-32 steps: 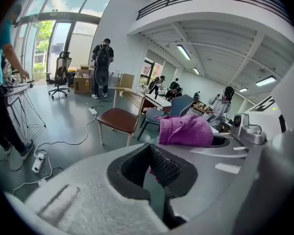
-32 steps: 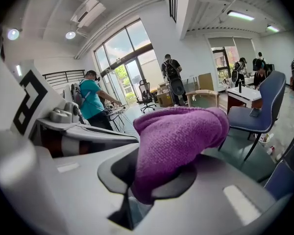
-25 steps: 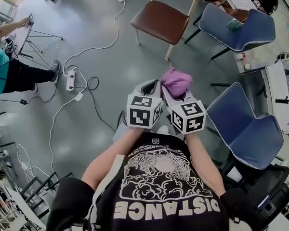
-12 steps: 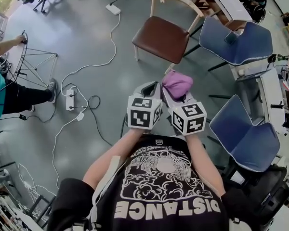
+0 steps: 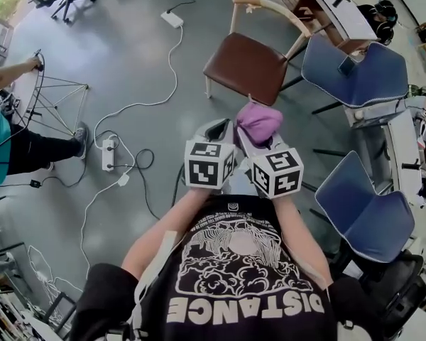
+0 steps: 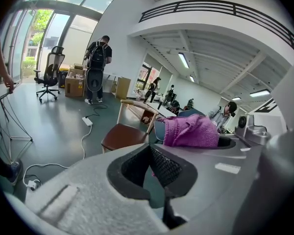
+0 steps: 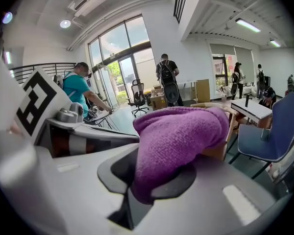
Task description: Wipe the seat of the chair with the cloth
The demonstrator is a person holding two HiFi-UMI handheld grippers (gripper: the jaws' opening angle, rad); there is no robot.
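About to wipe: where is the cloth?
Head view: the purple cloth is clamped in the right gripper, mid-frame, just short of the brown chair seat.

black t-shirt with white graphic print (image 5: 236,265), white word "DISTANCE" across it, upside down in head view, nothing else legible

1. Cloth (image 7: 179,131): purple knit, fuzzy and rough.
2. Chair seat (image 5: 247,67): brown, smooth, leather-like, with a faint sheen; chair frame (image 5: 270,7) of pale wood.
3. Floor (image 5: 142,55): grey, smooth, glossy.
4. Left gripper (image 6: 154,168) fingers (image 6: 88,199): matt grey plastic with dark meshed lining.
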